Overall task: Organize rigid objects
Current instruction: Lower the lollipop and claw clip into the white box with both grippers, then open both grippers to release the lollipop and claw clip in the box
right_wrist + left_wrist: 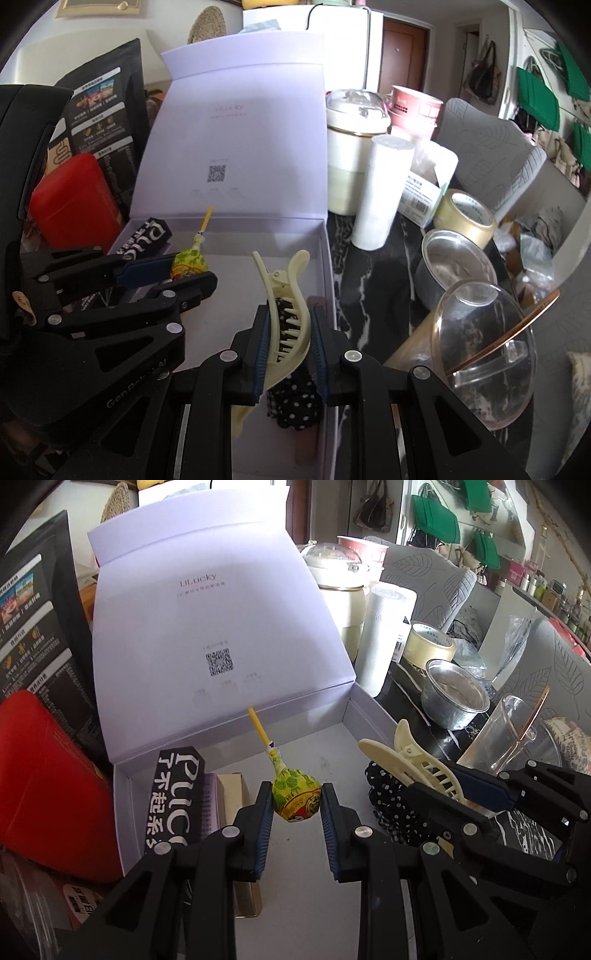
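Left gripper [295, 805], bottom centre of its own view, clamps the wrapped head of a lollipop [295, 797]; the yellow stick runs up and away toward the upright lid. Right gripper [286, 328], bottom centre of the right view, pinches a cream hair clip [286, 295] by its toothed middle, long axis pointing up-frame along the fingers, tail end hanging back toward the camera. Both tools sit over the open white box [369, 716], tilted downward into it. Lollipop lies left of the clip, so the left hand has the box's middle and the right hand its right wall. Likely step: lowering both items onto the box floor; neither has been let go.

In the box already: a black carton with white lettering [177, 797] at left, a polka-dot cloth [295, 402] under the clip.

Beyond, right of frame: dark marbled tabletop [354, 273], metal bowl [454, 269], tape roll [465, 218], white cylinder [380, 192]. Red case [48, 782] at left. Cluttered room behind.
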A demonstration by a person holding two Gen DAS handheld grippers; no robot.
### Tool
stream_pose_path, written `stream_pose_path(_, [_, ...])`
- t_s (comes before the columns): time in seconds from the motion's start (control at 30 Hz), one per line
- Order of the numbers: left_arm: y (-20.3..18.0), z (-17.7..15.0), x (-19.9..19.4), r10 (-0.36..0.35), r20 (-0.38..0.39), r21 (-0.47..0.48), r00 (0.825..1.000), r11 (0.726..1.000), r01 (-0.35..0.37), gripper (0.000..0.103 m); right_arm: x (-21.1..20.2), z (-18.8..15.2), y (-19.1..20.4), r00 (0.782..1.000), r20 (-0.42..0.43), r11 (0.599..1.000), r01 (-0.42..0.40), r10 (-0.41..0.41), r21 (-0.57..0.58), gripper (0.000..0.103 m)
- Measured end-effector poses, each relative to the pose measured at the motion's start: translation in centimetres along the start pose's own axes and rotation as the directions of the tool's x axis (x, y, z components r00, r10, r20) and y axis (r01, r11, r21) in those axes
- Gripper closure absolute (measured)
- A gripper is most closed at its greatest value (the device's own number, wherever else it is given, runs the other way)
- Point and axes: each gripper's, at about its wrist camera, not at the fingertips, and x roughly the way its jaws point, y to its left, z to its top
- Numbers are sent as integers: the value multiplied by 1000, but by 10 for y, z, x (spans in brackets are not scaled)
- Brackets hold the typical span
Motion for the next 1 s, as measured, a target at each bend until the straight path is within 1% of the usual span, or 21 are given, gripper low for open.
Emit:
stream_pose_path(0.27, [6, -3, 11, -8, -55, -19, 998, 1000, 7, 78, 10, -3, 3, 999, -28, 1000, 15, -15, -10, 81])
stream_pose_path(0.43, [5, -4, 12, 7, -51, -13, 999, 1000, -7, 78, 13, -5, 4, 999, -37, 1000, 15, -15, -4, 81])
stream_pose_path(0.6, [10, -1, 12, 8, -49, -44, 999, 999, -10, 78, 12, -4, 2, 999, -41, 1000, 15, -15, 6, 81])
stream_pose_path(0.73, [11, -1, 13, 13, -56, -47, 998, 999, -15, 78, 10, -4, 2, 999, -39, 1000, 22, -21, 5, 81])
stream_pose_path(1.0, [6, 1, 6, 25, -46, -15, 999, 1000, -26, 78, 7, -5, 0, 998, -52, 1000, 27, -26, 9, 79])
